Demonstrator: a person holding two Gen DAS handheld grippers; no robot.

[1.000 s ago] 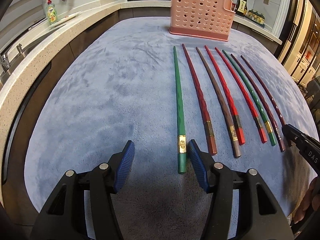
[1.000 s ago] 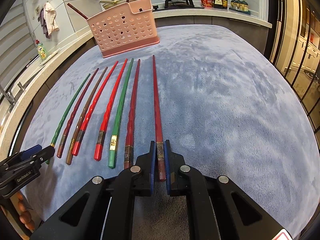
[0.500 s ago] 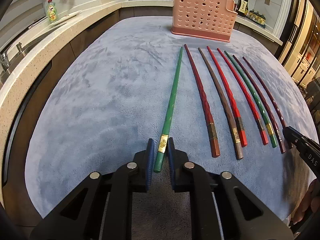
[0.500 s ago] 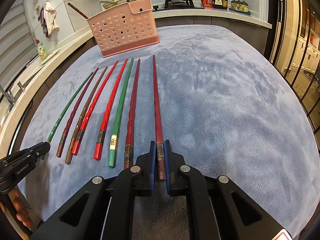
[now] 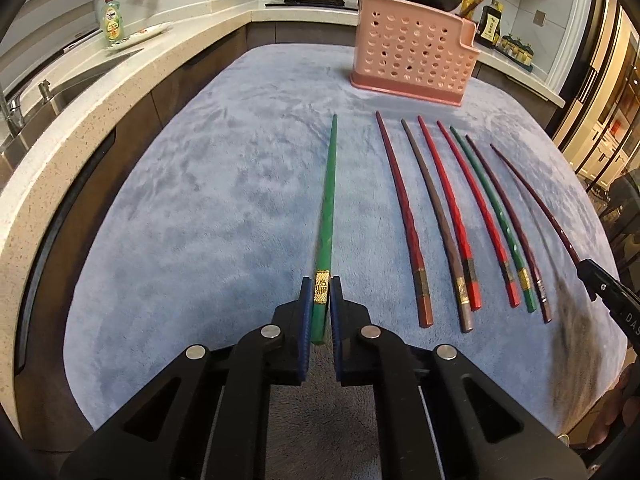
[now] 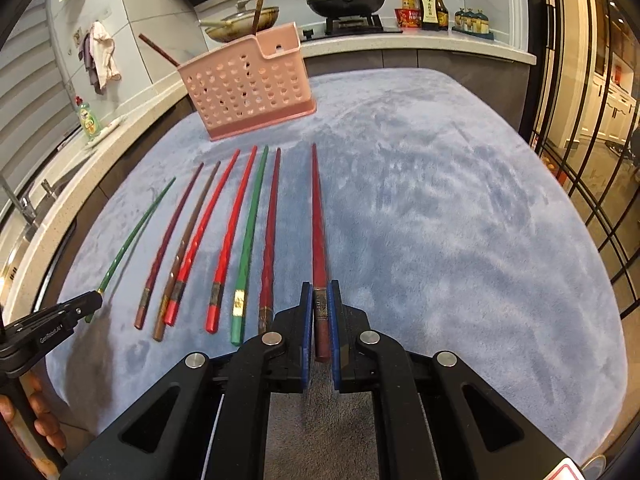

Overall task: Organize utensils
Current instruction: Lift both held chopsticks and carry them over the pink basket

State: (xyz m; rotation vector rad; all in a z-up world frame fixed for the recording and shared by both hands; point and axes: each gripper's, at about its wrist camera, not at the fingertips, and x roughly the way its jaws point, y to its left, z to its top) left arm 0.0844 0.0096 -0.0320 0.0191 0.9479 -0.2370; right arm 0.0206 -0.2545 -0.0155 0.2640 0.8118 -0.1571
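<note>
My left gripper (image 5: 320,286) is shut on the thick end of a green chopstick (image 5: 327,200), which is raised above the blue cloth and points at the pink holder (image 5: 414,64). My right gripper (image 6: 320,292) is shut on the thick end of a dark red chopstick (image 6: 318,216), also raised. Several chopsticks (image 5: 452,224) in red, brown, green and maroon lie side by side on the cloth between the two grippers; they also show in the right wrist view (image 6: 224,240). The pink perforated holder (image 6: 246,88) stands at the far side with a chopstick or two in it.
The blue cloth (image 5: 200,200) covers the island top. A stone counter (image 5: 60,120) with a sink and a green soap bottle (image 5: 112,20) runs along the left. A stove with pans (image 6: 344,0) and sauce bottles (image 6: 432,4) is at the back.
My left gripper closed on the green chopstick and lifted it off the cloth, swinging it away from the row. My right gripper, shut throughout, has raised the dark red chopstick.
</note>
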